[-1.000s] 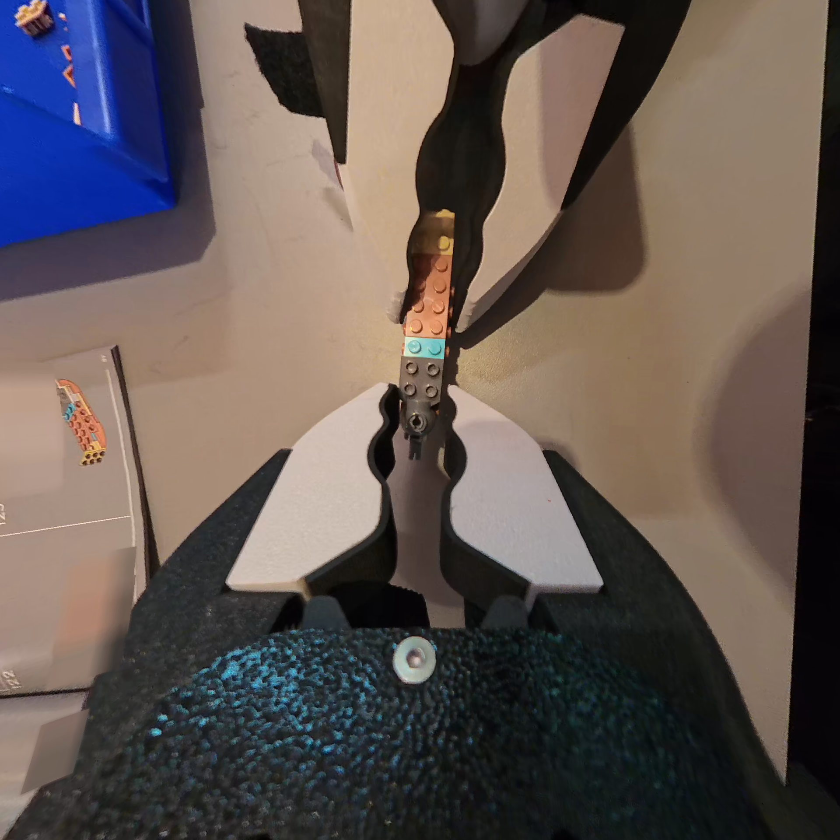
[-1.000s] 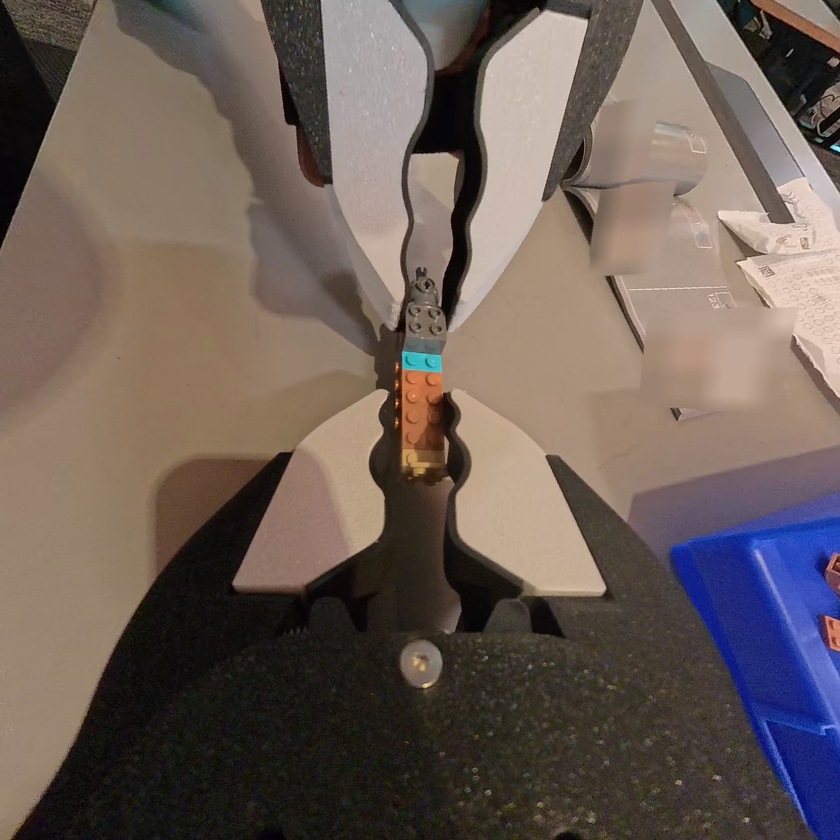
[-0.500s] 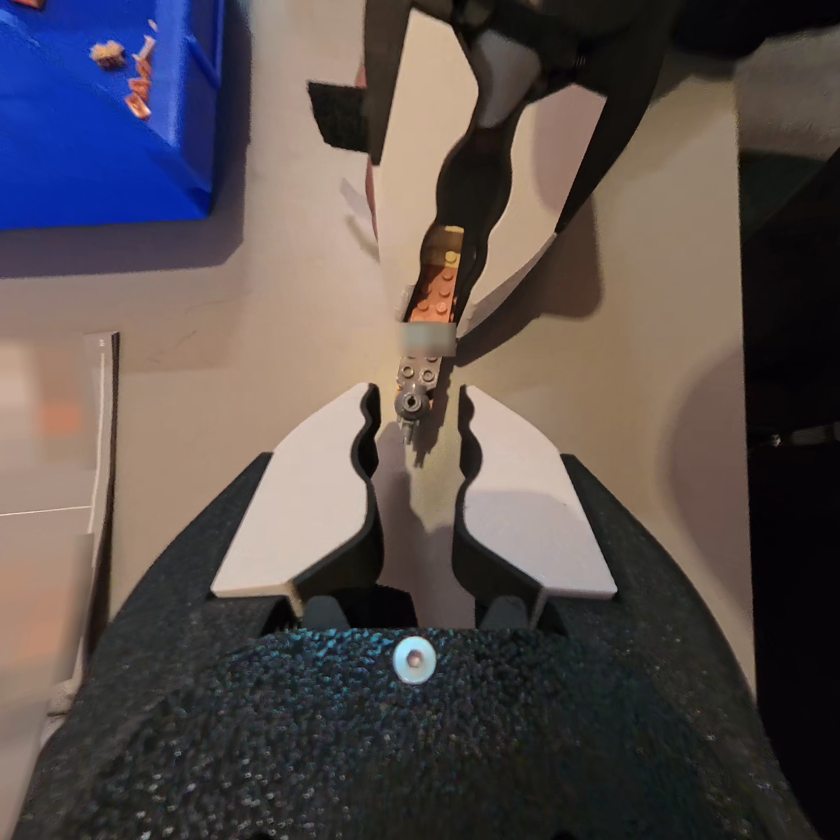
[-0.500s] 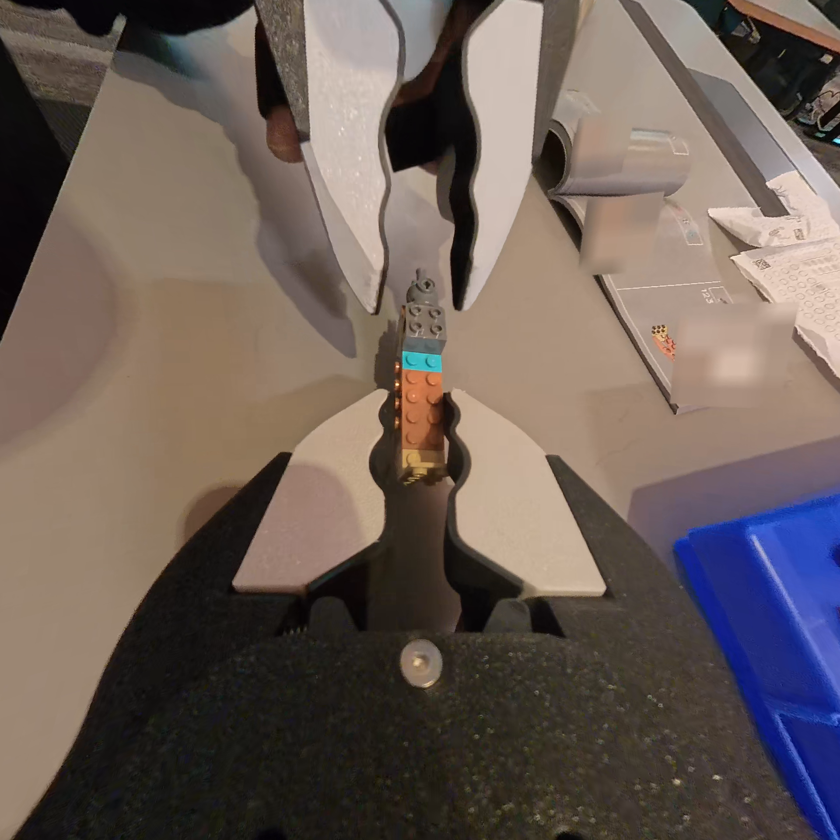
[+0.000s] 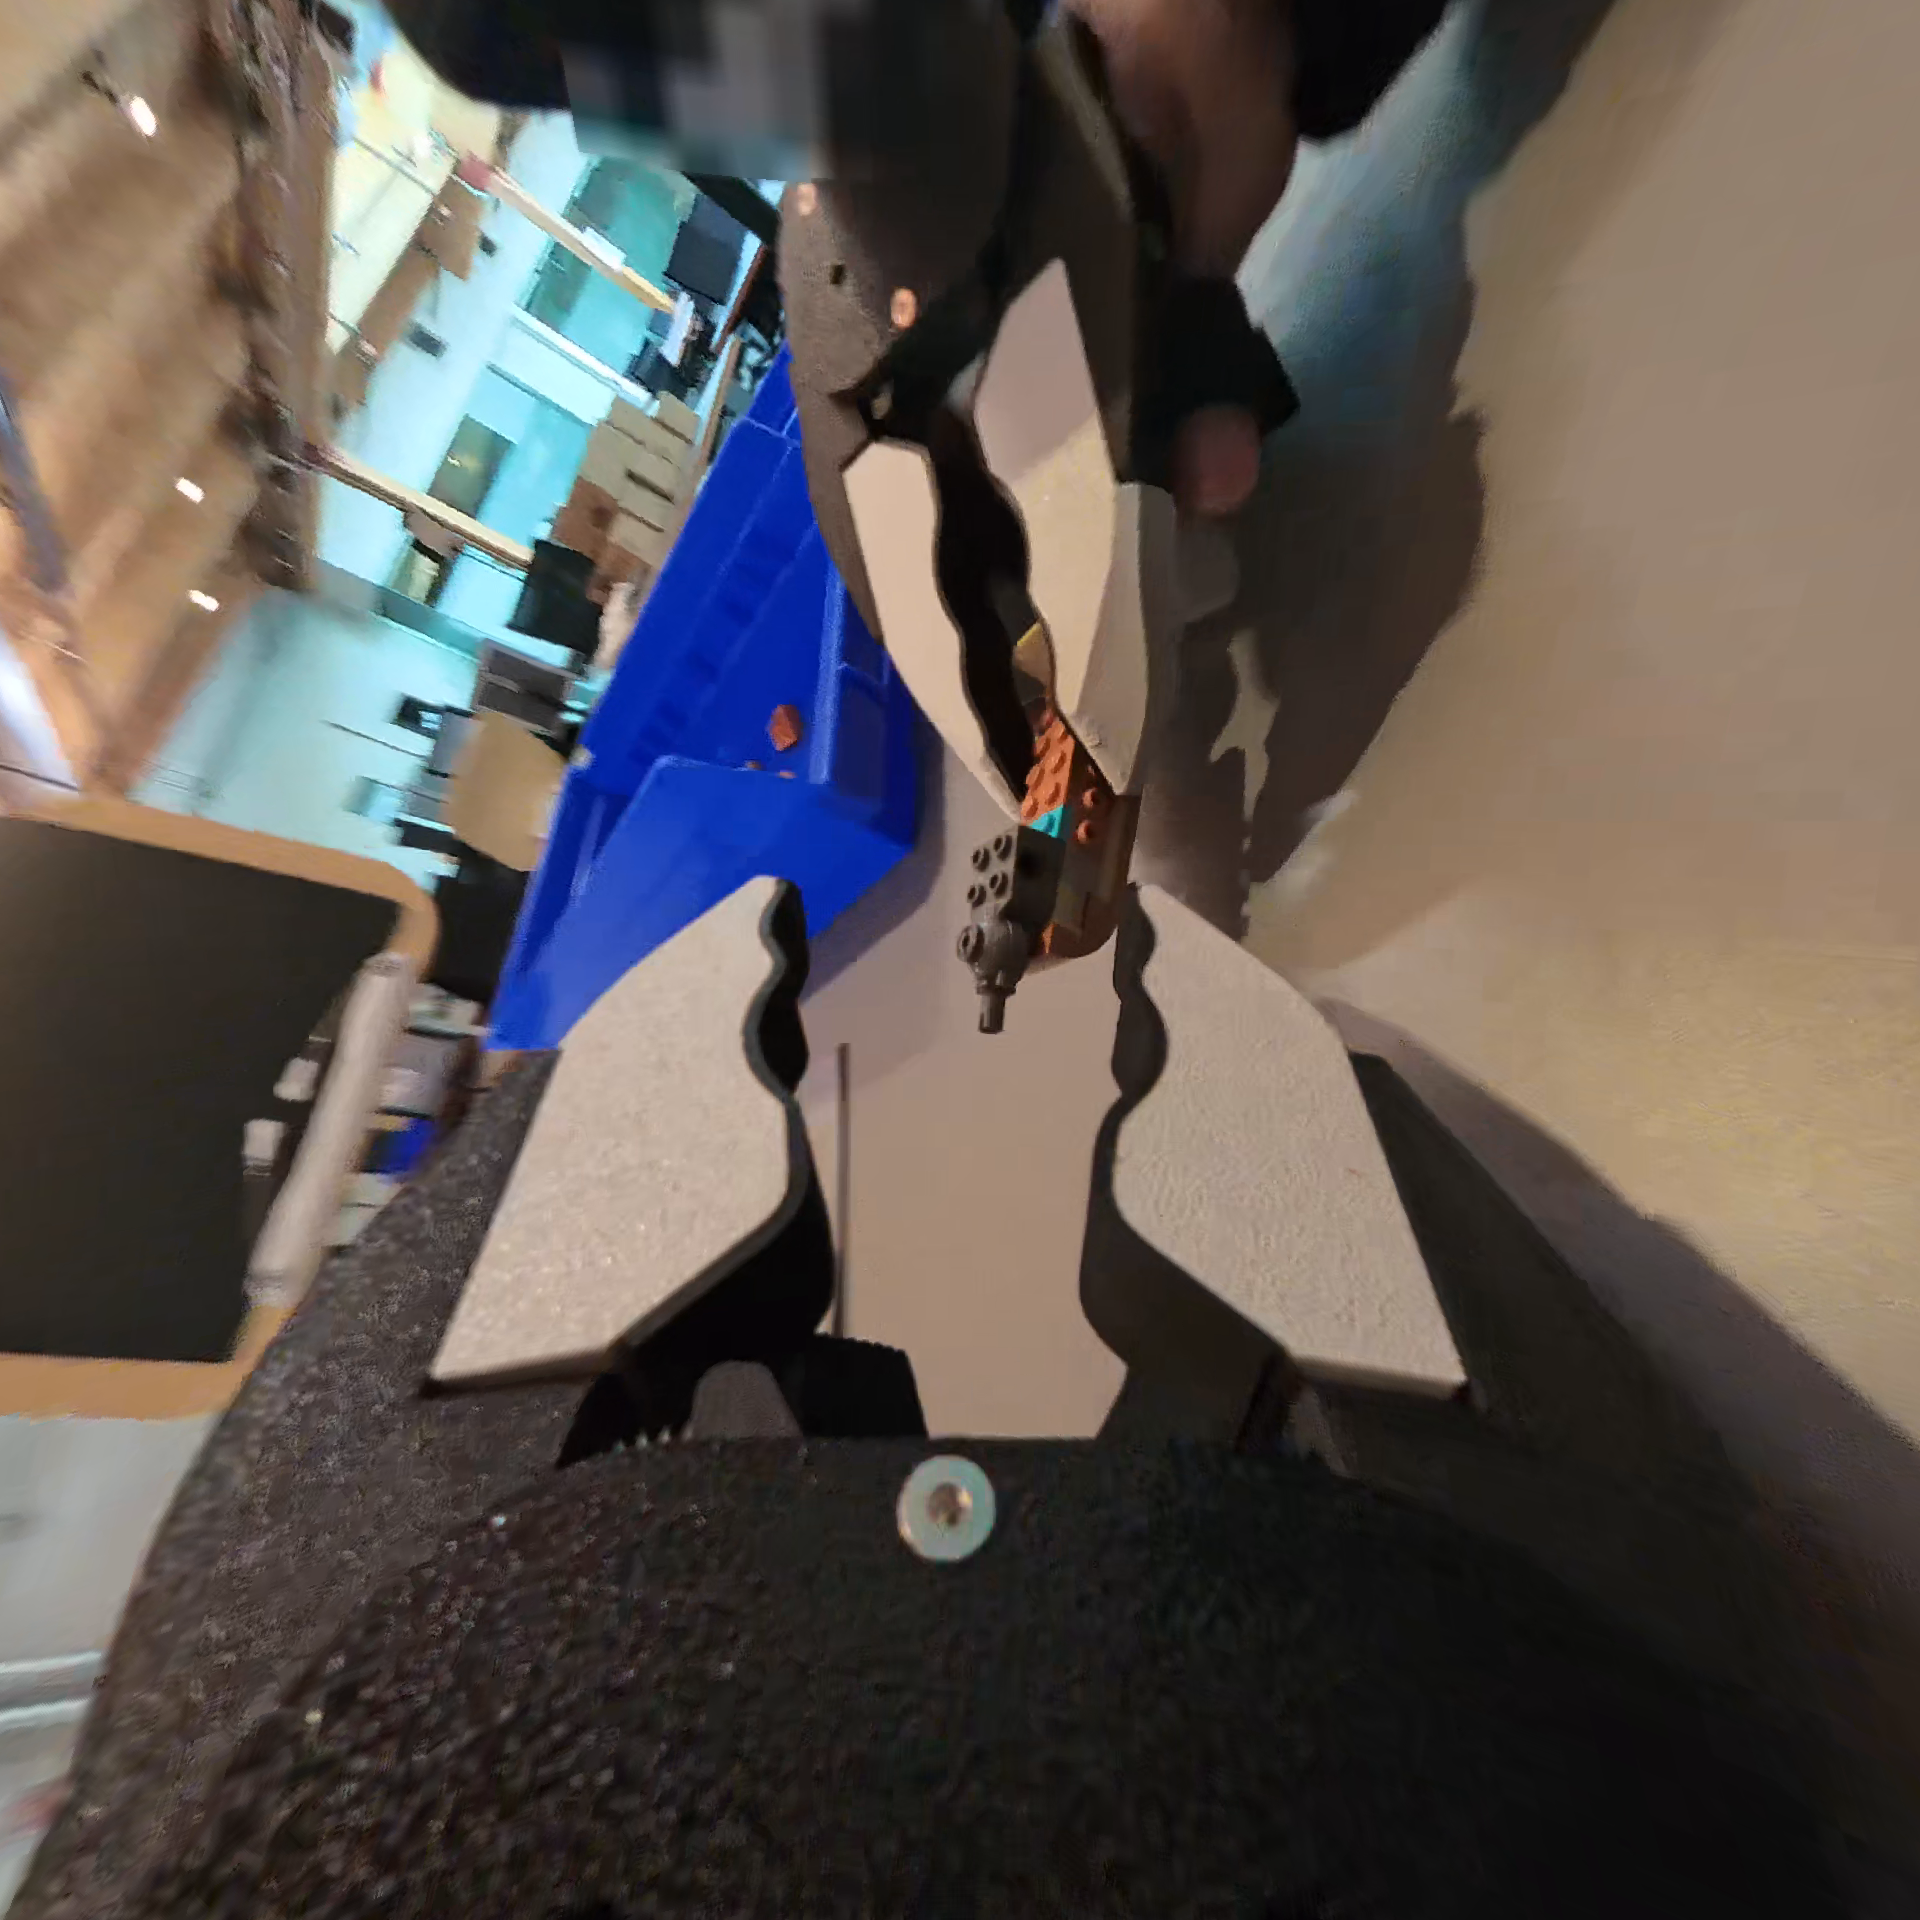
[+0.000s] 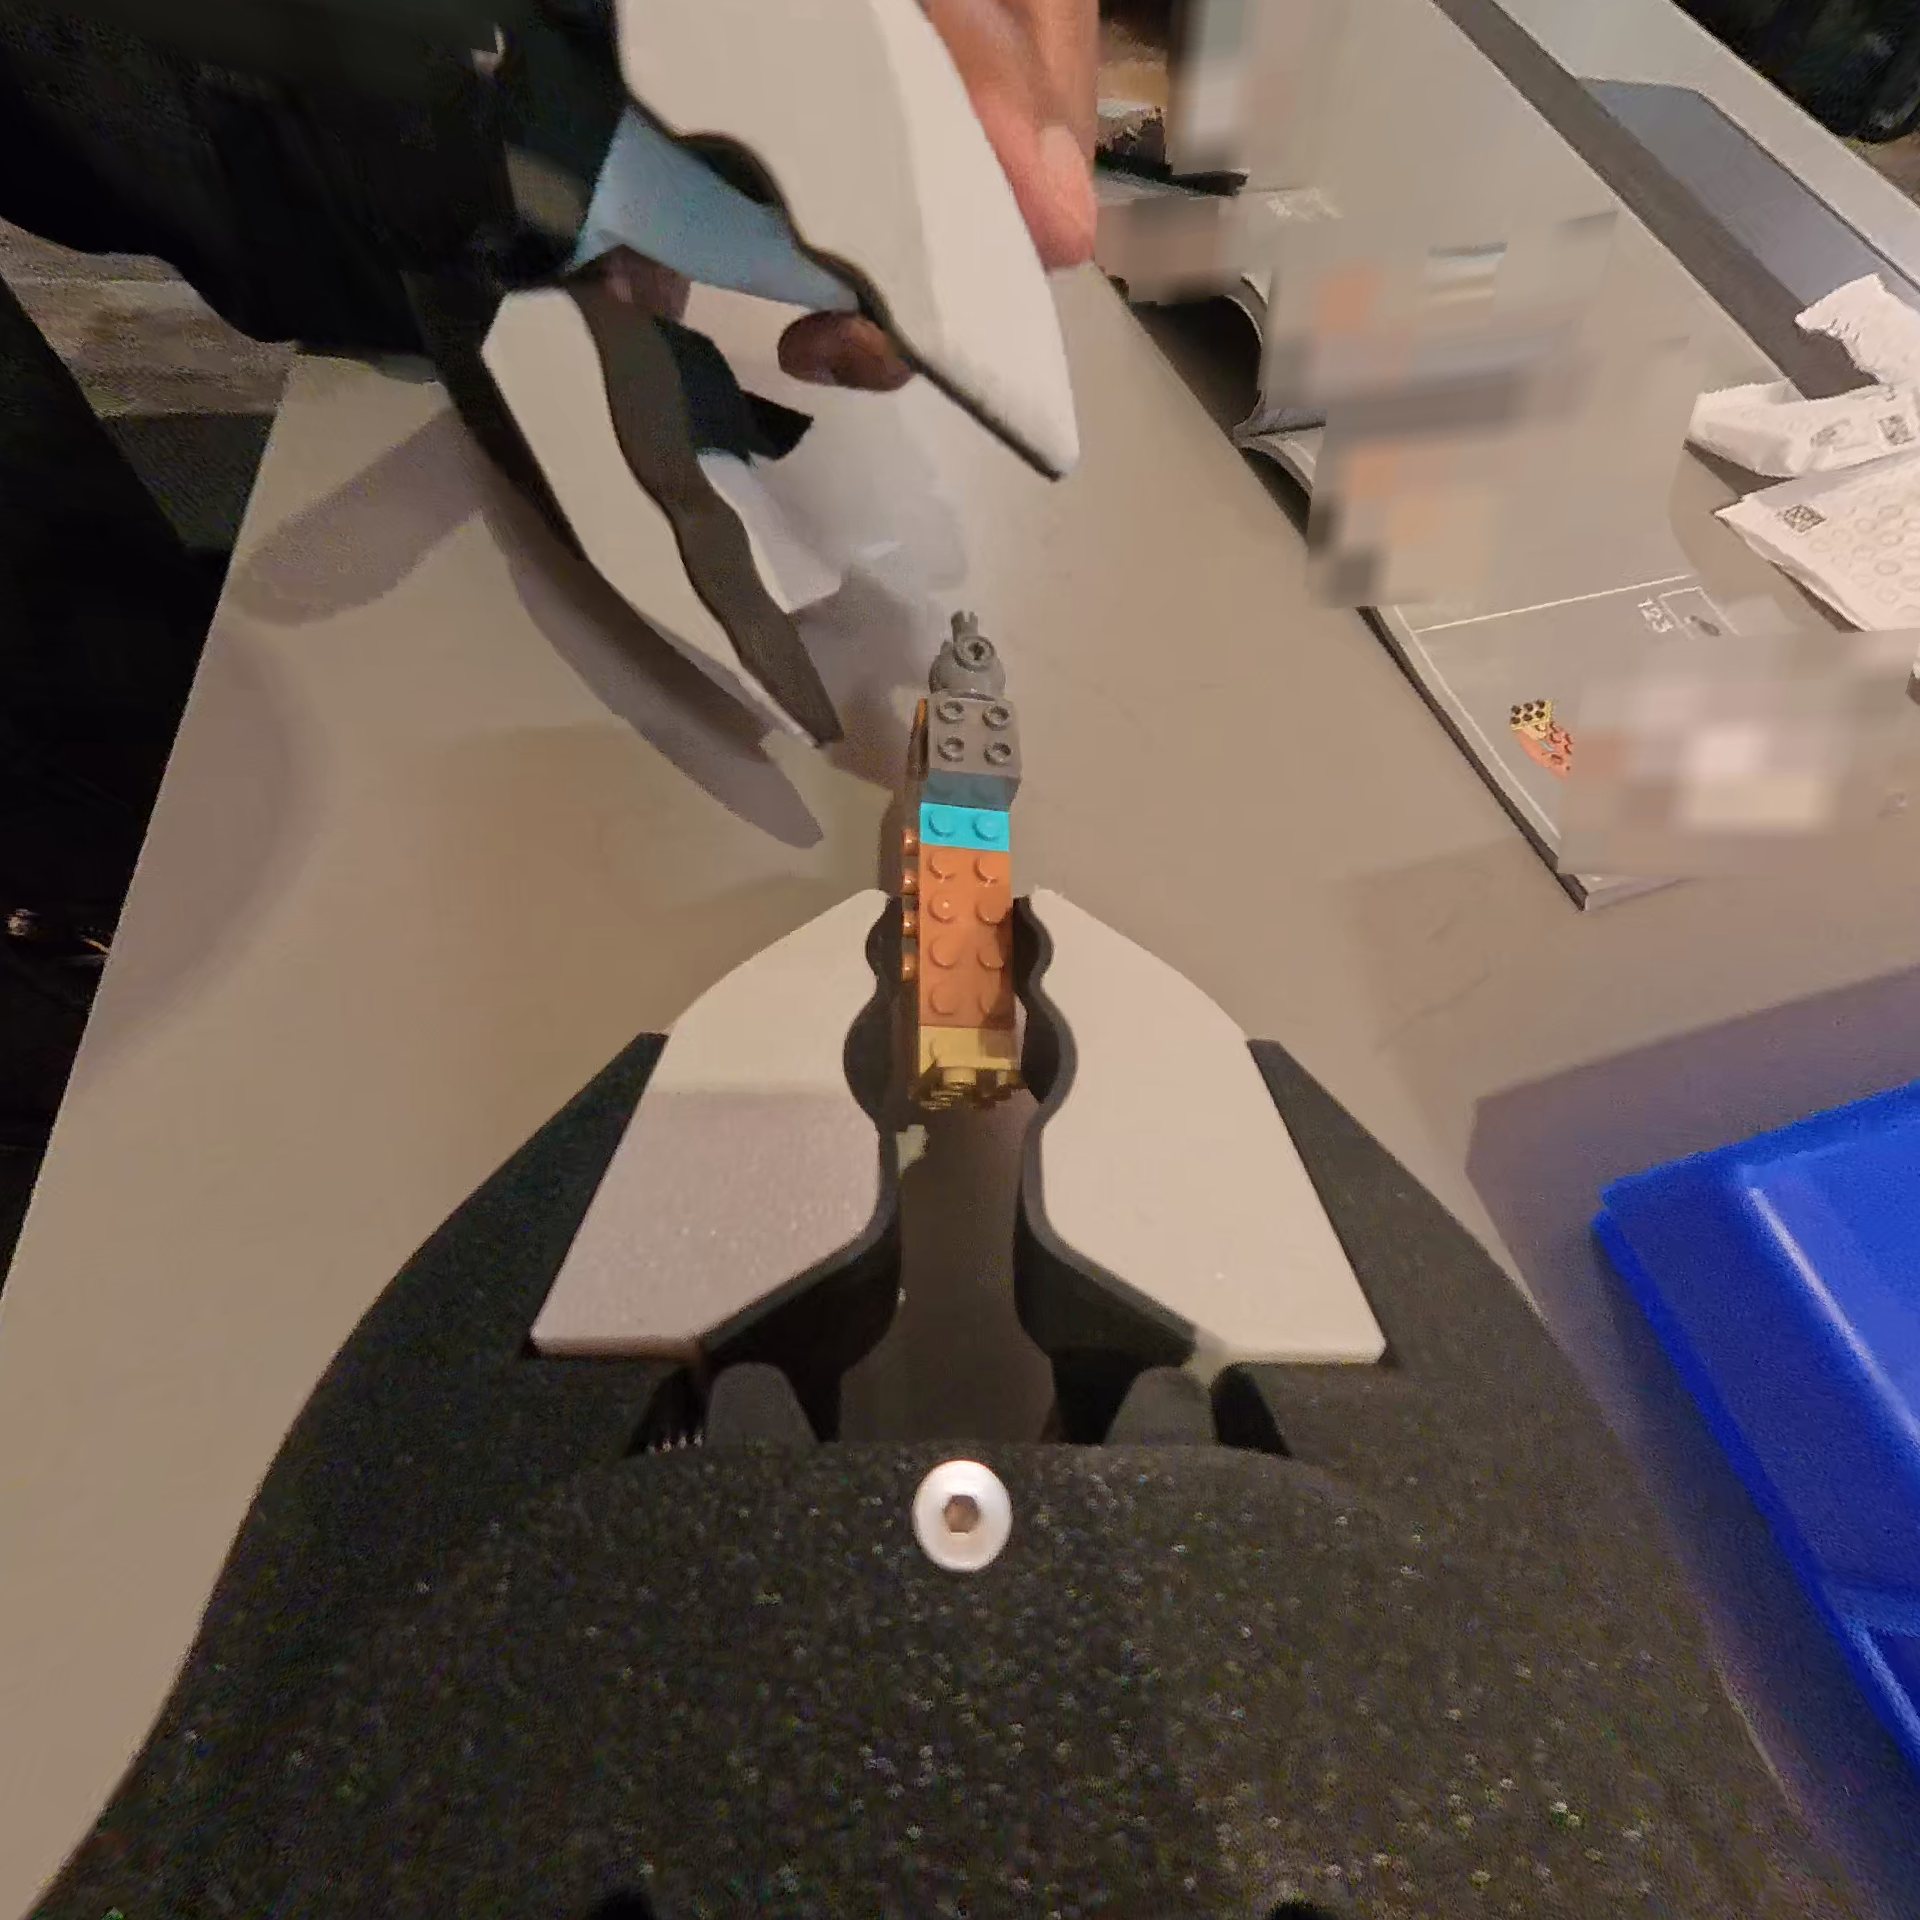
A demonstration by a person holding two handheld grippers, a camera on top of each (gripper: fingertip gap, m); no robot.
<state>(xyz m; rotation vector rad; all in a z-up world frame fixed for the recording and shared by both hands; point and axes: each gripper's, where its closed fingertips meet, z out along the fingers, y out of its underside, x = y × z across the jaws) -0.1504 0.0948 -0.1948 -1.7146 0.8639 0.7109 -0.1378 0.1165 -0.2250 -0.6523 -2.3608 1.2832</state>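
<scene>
Brick assembly [image 6: 966,883], long axis pointing forward out of the right gripper [image 6: 961,966], is clamped by its brown section above the tabletop [image 6: 416,883]; the left gripper [image 5: 961,935], spread wide and empty, is stationed just beyond the assembly's grey tip.

a narrow brick stack [image 6: 966,894] (tan, orange, teal, grey, pin-tipped) lies lengthwise, tan end near, above the table.

Dim warm light; blurred, warped edges
</scene>
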